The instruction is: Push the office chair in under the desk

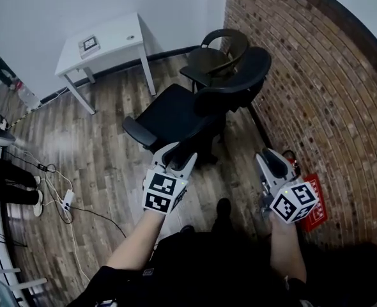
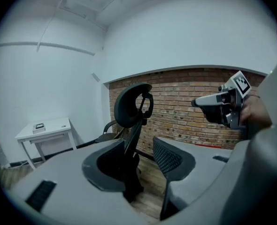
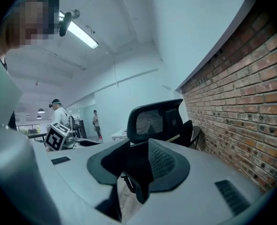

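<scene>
The black office chair (image 1: pixel 234 83) stands in the middle of the wood floor, its mesh back toward me and its seat (image 1: pixel 168 110) facing left. The white desk (image 1: pixel 108 40) stands apart from it at the far left wall. My left gripper (image 1: pixel 177 155) hovers just short of the chair's lower back, open, and its own view shows the chair (image 2: pixel 129 104) through the empty gap of the left gripper (image 2: pixel 141 165). My right gripper (image 1: pixel 273 160) hangs to the right, near the brick wall, also open. Nothing is between the pads of the right gripper (image 3: pixel 137 170), which point at the chair's headrest (image 3: pixel 155 121).
A second dark chair (image 1: pixel 217 56) sits behind the office chair against the brick wall (image 1: pixel 316 94). A red object (image 1: pixel 315 210) lies on the floor by the wall. Cables and a power strip (image 1: pixel 67 200) trail at the left, near a person's legs (image 1: pixel 9 184). A small device (image 1: pixel 88 43) rests on the desk.
</scene>
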